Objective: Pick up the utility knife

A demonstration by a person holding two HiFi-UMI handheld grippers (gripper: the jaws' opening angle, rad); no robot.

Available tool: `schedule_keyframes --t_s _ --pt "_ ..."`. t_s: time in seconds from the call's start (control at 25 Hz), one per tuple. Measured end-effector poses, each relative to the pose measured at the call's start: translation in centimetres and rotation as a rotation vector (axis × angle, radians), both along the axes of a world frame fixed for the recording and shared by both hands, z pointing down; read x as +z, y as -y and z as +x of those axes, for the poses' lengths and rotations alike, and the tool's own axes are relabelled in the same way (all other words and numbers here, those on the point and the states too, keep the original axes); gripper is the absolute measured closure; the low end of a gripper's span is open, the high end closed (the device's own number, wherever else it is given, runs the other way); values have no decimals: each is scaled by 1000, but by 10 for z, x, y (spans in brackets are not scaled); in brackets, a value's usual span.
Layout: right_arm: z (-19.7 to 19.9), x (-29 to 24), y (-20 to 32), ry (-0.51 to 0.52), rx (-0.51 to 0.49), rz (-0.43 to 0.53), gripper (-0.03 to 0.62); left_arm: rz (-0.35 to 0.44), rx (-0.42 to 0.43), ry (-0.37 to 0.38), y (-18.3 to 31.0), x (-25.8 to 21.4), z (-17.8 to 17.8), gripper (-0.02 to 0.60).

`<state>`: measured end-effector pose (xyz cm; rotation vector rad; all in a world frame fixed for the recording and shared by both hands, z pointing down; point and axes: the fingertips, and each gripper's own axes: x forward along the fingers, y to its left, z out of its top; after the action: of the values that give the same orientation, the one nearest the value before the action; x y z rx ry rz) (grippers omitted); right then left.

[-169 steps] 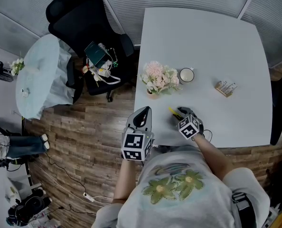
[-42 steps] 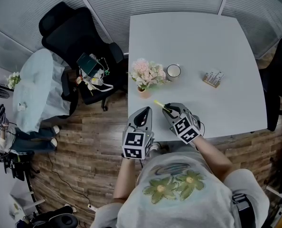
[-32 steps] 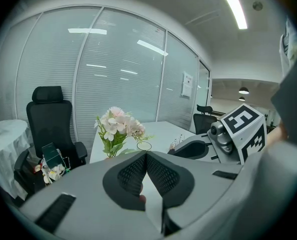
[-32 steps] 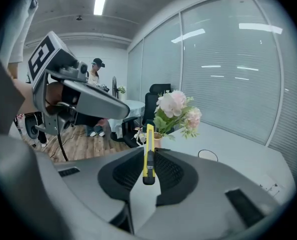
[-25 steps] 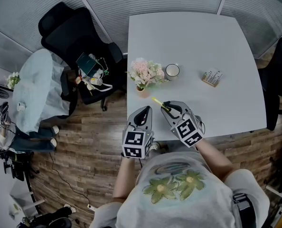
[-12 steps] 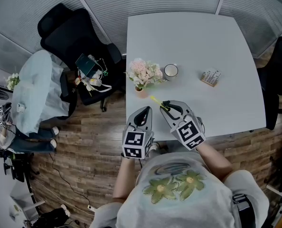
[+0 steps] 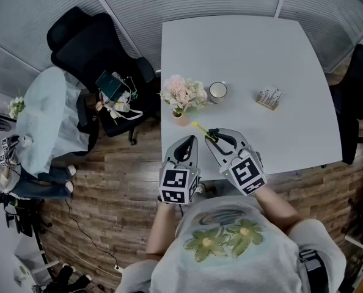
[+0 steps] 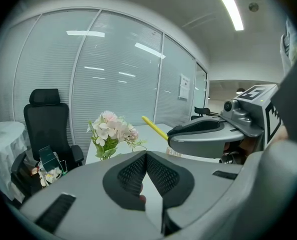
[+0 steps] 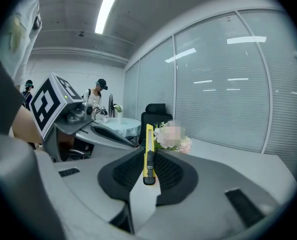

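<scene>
- The right gripper has its jaws closed narrowly on the utility knife. The ribbed pads pinch the yellow body from both sides, near its black slider.
- The knife stands almost upright in that gripper's own view. Its butt sits low between the pads and its long yellow end points up and away from the person.
- From the head view, the knife's free end reaches towards the pot of pink flowers near the left edge of the white surface. It appears to be held clear of the surface.
- The left gripper hangs just beside the surface's near edge, its jaws drawn together on nothing.
- The grasp looks made, so the step in hand is likely the lift. It is best done straight up with an even squeeze, since the slim body could pivot between the pads if the pressure eases.
- The pinch sits near one end, so the long free end will tend to swing. A slow, level wrist should keep it away from the flowers and the mug behind.
</scene>
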<state>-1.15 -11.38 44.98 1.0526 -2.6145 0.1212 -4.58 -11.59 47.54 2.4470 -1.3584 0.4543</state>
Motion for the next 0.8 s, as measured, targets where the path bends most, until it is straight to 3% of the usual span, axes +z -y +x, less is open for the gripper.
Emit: schedule_keyframes --t_s 0.8 --pt "1 -23 -5 54 26 31 525 19 9 -13 -1 -7 3 589"
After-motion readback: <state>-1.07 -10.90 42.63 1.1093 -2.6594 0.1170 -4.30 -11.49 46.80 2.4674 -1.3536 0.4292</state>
